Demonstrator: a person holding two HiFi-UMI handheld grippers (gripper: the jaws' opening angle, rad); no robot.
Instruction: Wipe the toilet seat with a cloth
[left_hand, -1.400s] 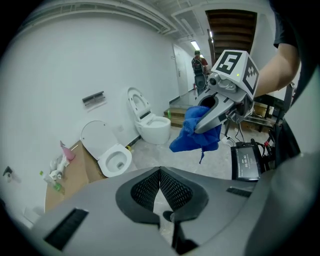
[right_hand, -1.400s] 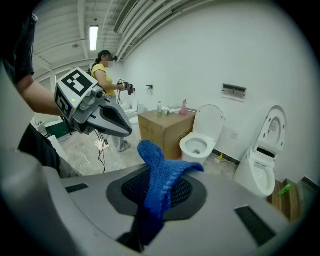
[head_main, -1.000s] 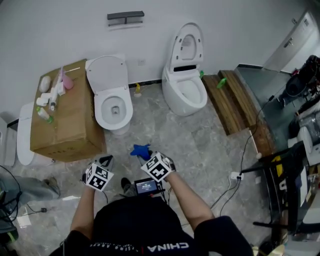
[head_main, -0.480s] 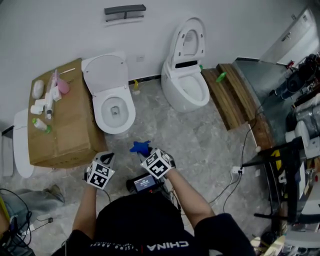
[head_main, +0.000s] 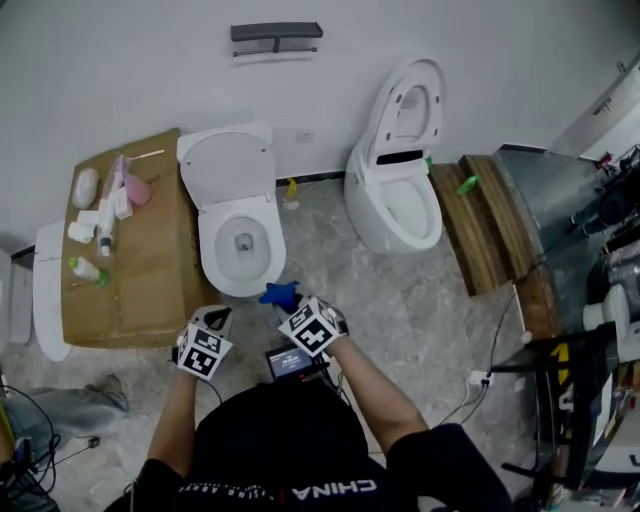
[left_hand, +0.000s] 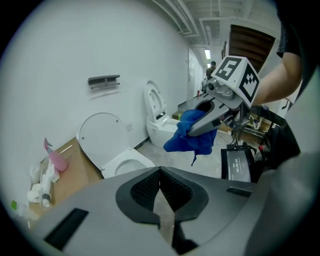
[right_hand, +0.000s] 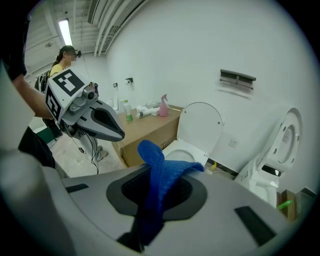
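Fingers of the right gripper are pinching a blue cloth, which is bunching between them and flopping out over the jaws. Those of the left gripper are pressing together on nothing. Both grippers are hovering above the floor, just short of the front of the toilet seat, so the cloth is hanging in the air close to the seat but apart from it.

By my reading the job is only at the approach. The cloth is in hand and the lid is standing up out of the way, but no wiping is under way yet and the whole ring is waiting.

As for writing, the person's dark shirt is showing "CHINA", upside down in the head view. The small screen and the bottles on the cardboard box are carrying print too small to read.
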